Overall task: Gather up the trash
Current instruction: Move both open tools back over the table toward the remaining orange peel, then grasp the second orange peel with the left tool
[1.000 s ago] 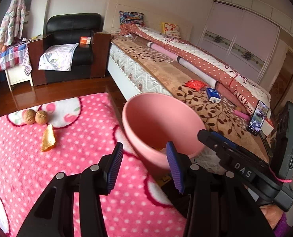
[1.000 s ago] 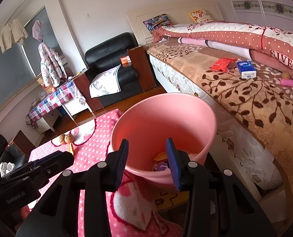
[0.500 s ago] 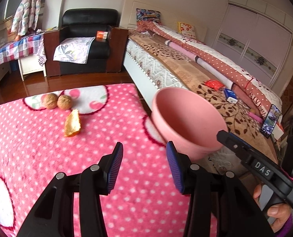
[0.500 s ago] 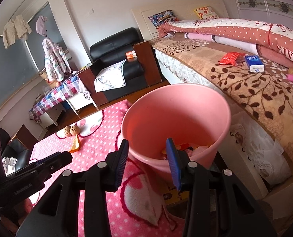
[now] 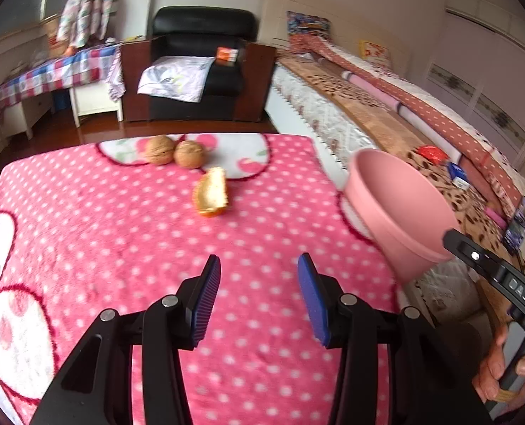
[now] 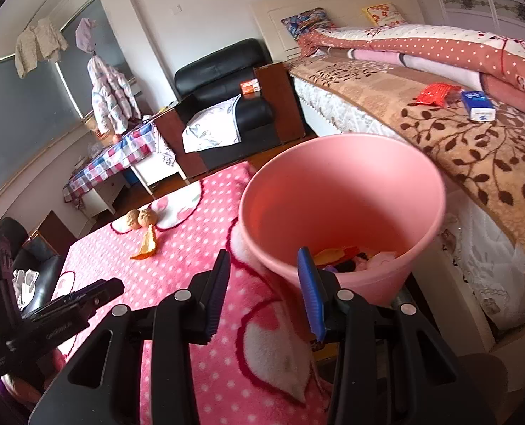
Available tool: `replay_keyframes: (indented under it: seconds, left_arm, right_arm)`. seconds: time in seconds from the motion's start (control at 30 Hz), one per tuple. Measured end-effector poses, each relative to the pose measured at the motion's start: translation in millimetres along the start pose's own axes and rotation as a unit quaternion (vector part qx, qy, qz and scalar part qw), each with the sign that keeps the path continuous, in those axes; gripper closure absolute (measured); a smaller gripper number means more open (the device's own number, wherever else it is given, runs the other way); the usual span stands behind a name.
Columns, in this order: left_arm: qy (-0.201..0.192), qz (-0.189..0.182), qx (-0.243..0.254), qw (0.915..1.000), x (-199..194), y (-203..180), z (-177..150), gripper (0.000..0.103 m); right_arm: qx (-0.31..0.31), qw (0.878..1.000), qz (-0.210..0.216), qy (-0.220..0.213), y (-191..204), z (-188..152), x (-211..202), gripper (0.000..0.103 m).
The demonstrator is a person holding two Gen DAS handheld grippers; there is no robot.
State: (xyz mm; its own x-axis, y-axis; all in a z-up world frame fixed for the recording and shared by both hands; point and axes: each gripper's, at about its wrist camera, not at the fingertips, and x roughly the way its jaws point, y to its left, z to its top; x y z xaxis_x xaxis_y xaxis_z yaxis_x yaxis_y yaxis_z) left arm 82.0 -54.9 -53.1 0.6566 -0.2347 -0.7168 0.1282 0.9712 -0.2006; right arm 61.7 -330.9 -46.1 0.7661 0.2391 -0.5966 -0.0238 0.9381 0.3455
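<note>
An orange peel lies on the pink dotted tablecloth, with two walnuts just beyond it. My left gripper is open and empty, low over the cloth, short of the peel. A pink bin with trash in its bottom stands tilted at the table's right edge. My right gripper is open, with one blue finger inside the bin's near rim and the other outside it. The bin and right gripper body show at the left wrist view's right side. The peel shows in the right wrist view.
A bed with a brown patterned blanket runs along the right, bearing a red packet and a blue box. A black armchair and a checkered side table stand at the back.
My left gripper has swung left away from the bin and now faces the peel and walnuts. The bin has shifted right in its view. The right gripper keeps its place at the rim.
</note>
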Motion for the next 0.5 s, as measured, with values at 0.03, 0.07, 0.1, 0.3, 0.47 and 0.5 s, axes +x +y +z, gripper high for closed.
replay_keyframes:
  seconds: [0.03,0.07,0.1,0.3,0.47,0.5]
  left_arm:
    - [0.001,0.003,-0.004,1.0,1,3,1,0.058]
    - [0.002,0.007,-0.007,1.0,3,6,2,0.058]
    - [0.002,0.012,-0.011,0.9999,5,10,4,0.058]
    - [-0.003,0.027,-0.01,0.9996,16,18,13,0.058]
    - [-0.001,0.036,-0.016,0.9992,33,21,24,0.058]
    - [-0.001,0.036,-0.017,0.9992,36,22,27,0.058]
  right_arm:
    - [-0.001,1.0,0.001,0.001,1,0,1,0.063]
    - [-0.004,1.0,0.004,0.003,3,-2,2,0.063]
    - [-0.005,1.0,0.006,0.005,4,-2,4,0.063]
    - [-0.006,1.0,0.014,0.017,8,-7,12,0.063]
    - [-0.013,0.999,0.019,0.028,12,-10,18,0.063]
    - [-0.014,0.999,0.02,0.029,12,-10,19,0.063]
